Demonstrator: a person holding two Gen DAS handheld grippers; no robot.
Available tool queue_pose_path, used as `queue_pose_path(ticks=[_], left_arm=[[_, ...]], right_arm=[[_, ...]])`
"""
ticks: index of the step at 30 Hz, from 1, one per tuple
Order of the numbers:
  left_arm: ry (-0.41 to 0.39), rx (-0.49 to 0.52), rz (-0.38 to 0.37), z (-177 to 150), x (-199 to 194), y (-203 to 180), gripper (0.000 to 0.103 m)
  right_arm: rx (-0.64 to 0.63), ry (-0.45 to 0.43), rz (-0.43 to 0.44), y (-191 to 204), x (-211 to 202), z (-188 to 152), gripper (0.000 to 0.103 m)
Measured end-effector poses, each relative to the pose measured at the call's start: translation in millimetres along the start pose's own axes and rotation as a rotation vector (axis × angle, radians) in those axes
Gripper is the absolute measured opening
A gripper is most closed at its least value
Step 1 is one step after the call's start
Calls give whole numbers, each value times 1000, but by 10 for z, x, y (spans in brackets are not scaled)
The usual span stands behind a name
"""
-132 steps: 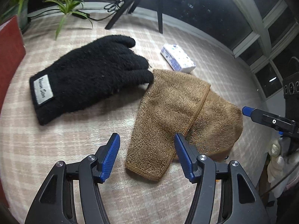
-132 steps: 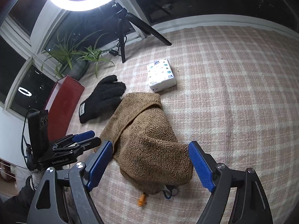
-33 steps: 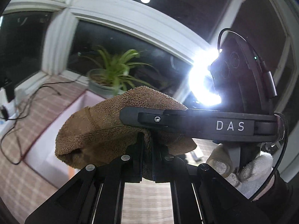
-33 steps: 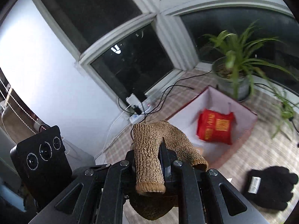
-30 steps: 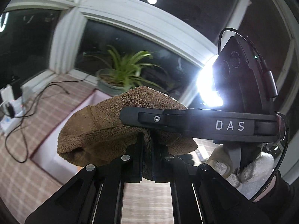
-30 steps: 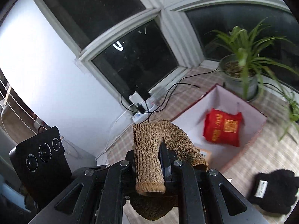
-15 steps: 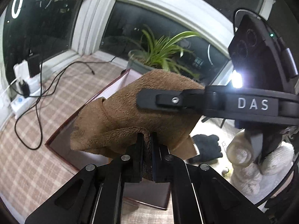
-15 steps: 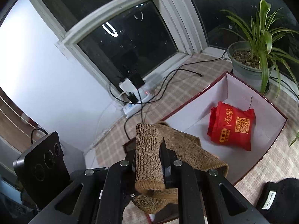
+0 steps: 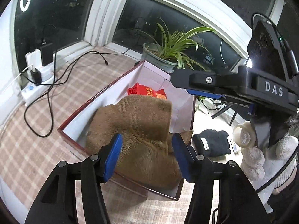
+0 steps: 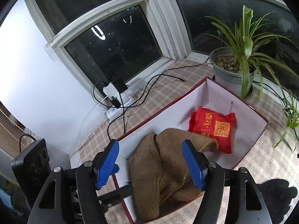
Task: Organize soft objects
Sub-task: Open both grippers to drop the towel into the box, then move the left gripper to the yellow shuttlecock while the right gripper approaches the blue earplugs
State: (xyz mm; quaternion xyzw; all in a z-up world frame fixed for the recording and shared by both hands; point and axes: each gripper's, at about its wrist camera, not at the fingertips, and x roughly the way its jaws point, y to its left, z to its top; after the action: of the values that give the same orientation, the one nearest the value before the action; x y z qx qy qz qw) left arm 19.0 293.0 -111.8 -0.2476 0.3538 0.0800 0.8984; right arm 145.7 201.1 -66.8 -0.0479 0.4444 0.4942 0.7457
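1. The left gripper hangs over the near end of the box. Its jaws have just been opening and now stand moderately wide, the blue pads clear of the brown towel that lies between and below them.
2. The right gripper is likewise parted, its jaws having just been opening; its blue pads sit either side of the towel without pressing it.
3. The towel lies crumpled inside the box, filling the near end. In the right wrist view its near edge drapes toward the box rim at 6 o'clock.
4. A red bag rests on the box floor at about 1 o'clock from the towel, touching its far edge.
5. A black glove lies on the checked cloth outside the box, at 3 o'clock from the towel in the left wrist view.
6. A potted plant stands just beyond the box's far corner.
7. A power strip with trailing cables sits by the window, at 10 o'clock from the box.
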Motion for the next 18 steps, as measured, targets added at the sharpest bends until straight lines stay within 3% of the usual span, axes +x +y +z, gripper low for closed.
queue_pose_path(ticks=[10, 18], left_arm=[[-14, 8, -16, -12, -79, -107, 55], [-10, 47, -61, -1, -58, -390, 55]], right_arm=[[19, -52, -27, -195, -368, -121, 68], [46, -108, -103, -554, -952, -370, 70]])
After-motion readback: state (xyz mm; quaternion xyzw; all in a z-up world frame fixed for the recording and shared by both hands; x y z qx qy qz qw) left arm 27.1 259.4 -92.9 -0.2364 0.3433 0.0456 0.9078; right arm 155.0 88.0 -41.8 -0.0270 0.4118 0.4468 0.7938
